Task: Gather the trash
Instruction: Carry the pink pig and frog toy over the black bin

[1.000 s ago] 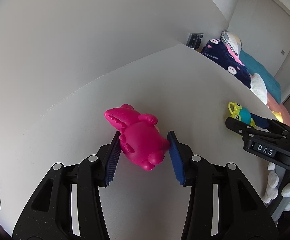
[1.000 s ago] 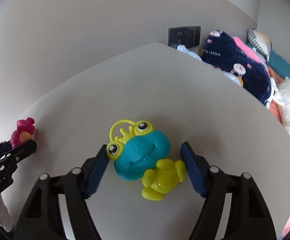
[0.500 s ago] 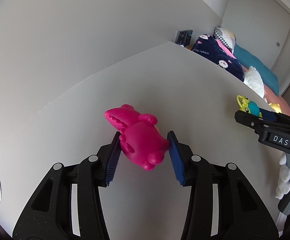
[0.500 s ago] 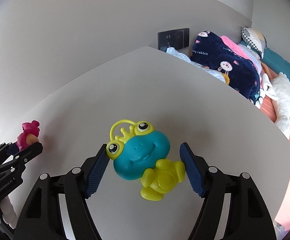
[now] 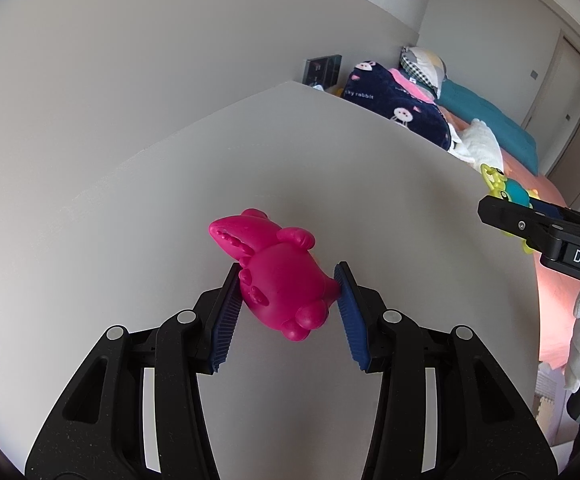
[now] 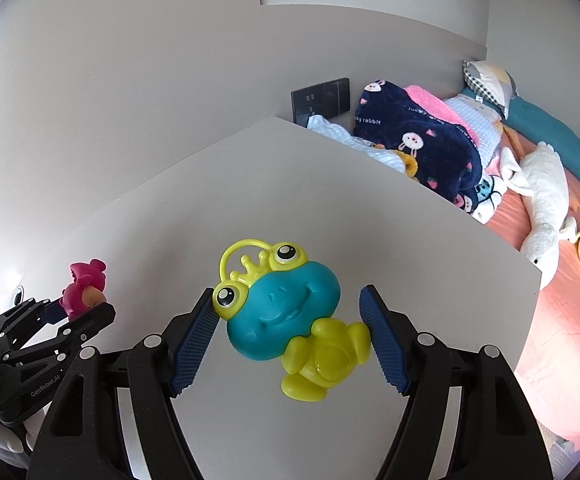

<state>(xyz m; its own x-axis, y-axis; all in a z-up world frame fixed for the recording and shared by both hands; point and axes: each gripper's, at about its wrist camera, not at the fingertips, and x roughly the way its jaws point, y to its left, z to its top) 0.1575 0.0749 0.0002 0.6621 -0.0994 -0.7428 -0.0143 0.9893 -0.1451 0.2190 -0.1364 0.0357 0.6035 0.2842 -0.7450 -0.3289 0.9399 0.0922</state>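
A: What changed?
B: Both toys have come up off the desk (image 6: pixel 330 184). Left claw (image 5: pixel 285 300) still clamps the pink toy (image 5: pixel 277 276); right claw (image 6: pixel 290 328) grips the frog (image 6: pixel 285 316).
A: Meaning?
B: Likely carrying both off, with no bin in view.

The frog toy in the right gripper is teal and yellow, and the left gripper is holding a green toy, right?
Not quite. The toy in the left gripper is a pink toy, not green, as the left wrist view shows. The right gripper does hold the teal and yellow frog toy.
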